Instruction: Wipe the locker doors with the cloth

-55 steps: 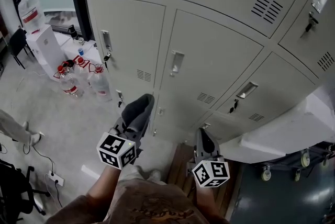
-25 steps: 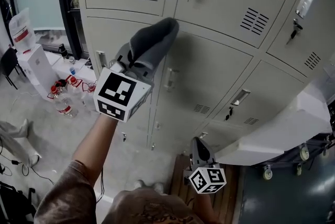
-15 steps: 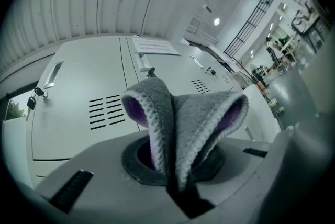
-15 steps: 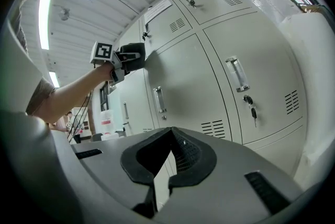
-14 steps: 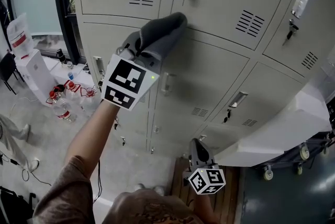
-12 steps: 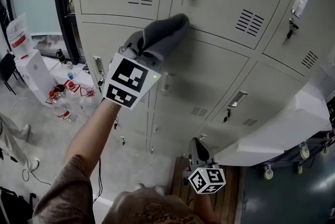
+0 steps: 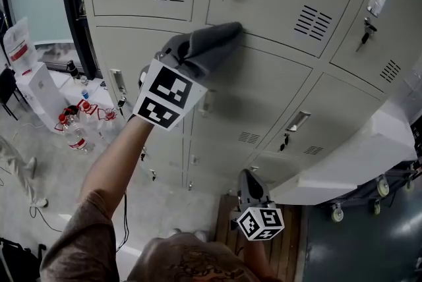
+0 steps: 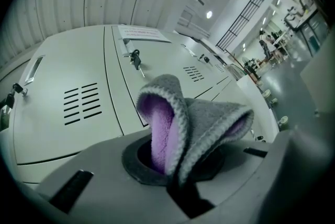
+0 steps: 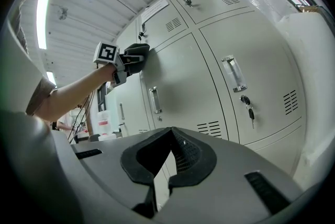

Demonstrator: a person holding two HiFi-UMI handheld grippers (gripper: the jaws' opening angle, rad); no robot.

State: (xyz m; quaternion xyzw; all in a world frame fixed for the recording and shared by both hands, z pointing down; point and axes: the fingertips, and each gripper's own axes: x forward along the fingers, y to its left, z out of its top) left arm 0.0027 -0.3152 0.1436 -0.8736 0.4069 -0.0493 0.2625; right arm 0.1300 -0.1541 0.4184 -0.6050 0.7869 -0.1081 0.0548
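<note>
The left gripper (image 7: 181,56) clamps the grey cloth (image 7: 212,42) against the locker doors (image 7: 277,86) at upper centre. The right gripper (image 7: 245,176) hangs bottom centre, jaws together, empty; water bottles (image 7: 74,132) stand at left.

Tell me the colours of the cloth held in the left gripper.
The cloth is grey outside and purple inside, clearest in the left gripper view.

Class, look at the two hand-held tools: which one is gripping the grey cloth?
The left tool, raised against the beige metal locker doors, its jaws shut on the grey, purple-lined cloth. The right tool hangs low with nothing between its jaws.
</note>
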